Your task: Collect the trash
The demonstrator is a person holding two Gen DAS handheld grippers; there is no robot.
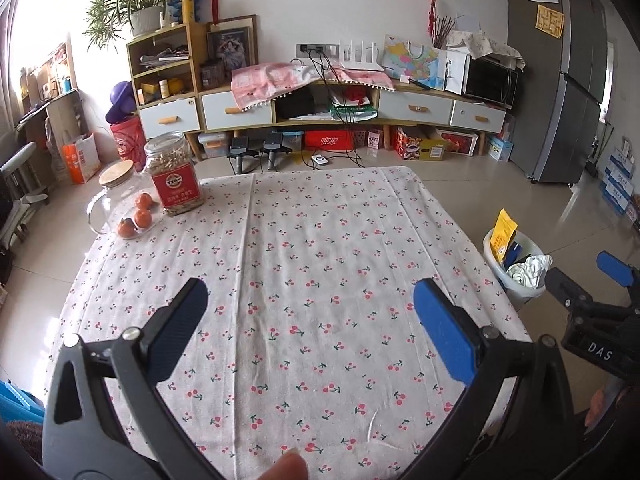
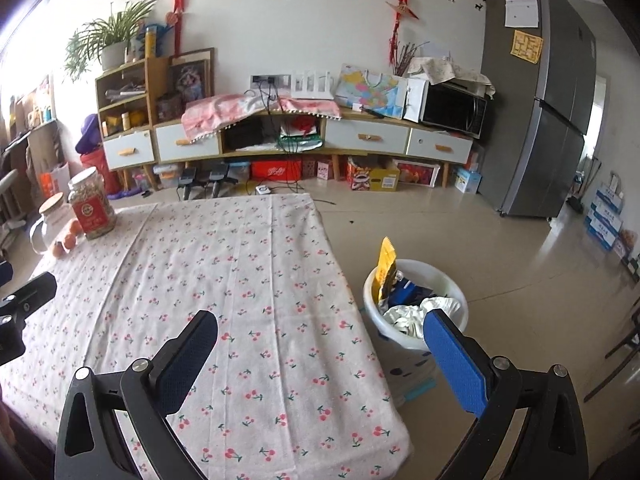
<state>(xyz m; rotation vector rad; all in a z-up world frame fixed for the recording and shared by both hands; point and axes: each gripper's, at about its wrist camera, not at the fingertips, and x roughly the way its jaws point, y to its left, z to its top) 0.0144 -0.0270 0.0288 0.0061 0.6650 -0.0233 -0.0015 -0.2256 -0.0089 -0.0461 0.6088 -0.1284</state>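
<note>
White plastic bin (image 2: 416, 304) of wrappers and crumpled paper sits on the floor off the table (image 2: 240, 280) edge, centre right of frame, just past the right hand-held gripper (image 2: 320, 356), nearer than the left (image 1: 310, 320); both spread, empty.

Left gripper (image 1: 310, 300) tilted down, jaws spread wide, nothing between them; dark pad on one finger, blue pad on the other. A fingertip (image 1: 286, 466) pokes in at the bottom edge of the left wrist view. Right gripper (image 2: 320, 330) likewise angled downward, jaws wide apart and empty. Each gripper glimpsed from the other's camera: the right one at the far right edge, the left one at the far left edge, side by side and apart.
</note>
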